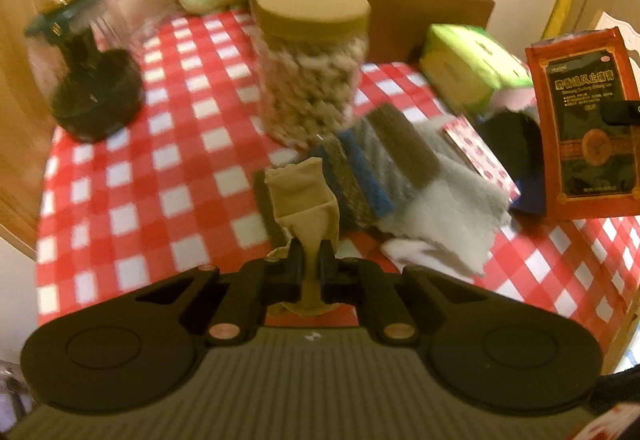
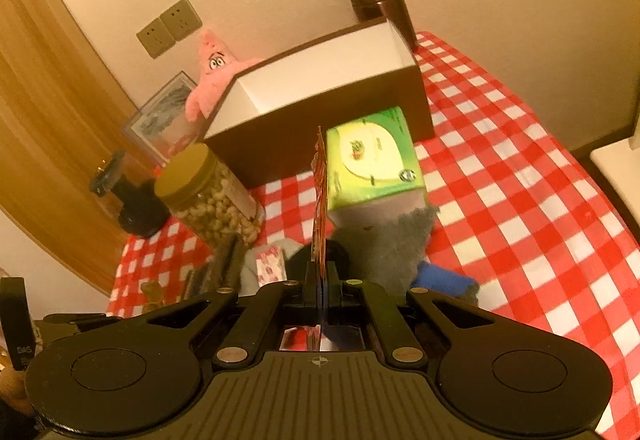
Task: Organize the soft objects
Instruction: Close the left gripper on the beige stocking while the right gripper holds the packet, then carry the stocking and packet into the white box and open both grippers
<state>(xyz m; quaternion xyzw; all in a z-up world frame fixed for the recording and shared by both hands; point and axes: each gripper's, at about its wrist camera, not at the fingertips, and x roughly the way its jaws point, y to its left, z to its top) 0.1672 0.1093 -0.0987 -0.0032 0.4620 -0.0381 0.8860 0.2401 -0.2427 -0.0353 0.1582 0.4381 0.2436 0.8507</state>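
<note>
My left gripper (image 1: pixel 309 254) is shut on a tan stocking (image 1: pixel 304 200), held above the checked tablecloth (image 1: pixel 140 180). Beyond it lie folded cloths (image 1: pixel 376 164) and a white fluffy cloth (image 1: pixel 452 216). My right gripper (image 2: pixel 321 272) is shut on a flat red packet (image 2: pixel 319 200), seen edge-on; the same packet (image 1: pixel 588 120) shows upright at the right of the left wrist view. A grey fluffy cloth (image 2: pixel 388 244) and a blue cloth (image 2: pixel 444 280) lie under the right gripper. A pink plush toy (image 2: pixel 216 76) leans behind the brown open box (image 2: pixel 320 120).
A jar of nuts (image 1: pixel 312 68) stands mid-table, also in the right wrist view (image 2: pixel 212 196). A green tissue pack (image 2: pixel 372 160) sits before the box. A dark grinder (image 1: pixel 92 80), a clear container (image 2: pixel 164 120) and a brown canister (image 2: pixel 380 4) stand at the back.
</note>
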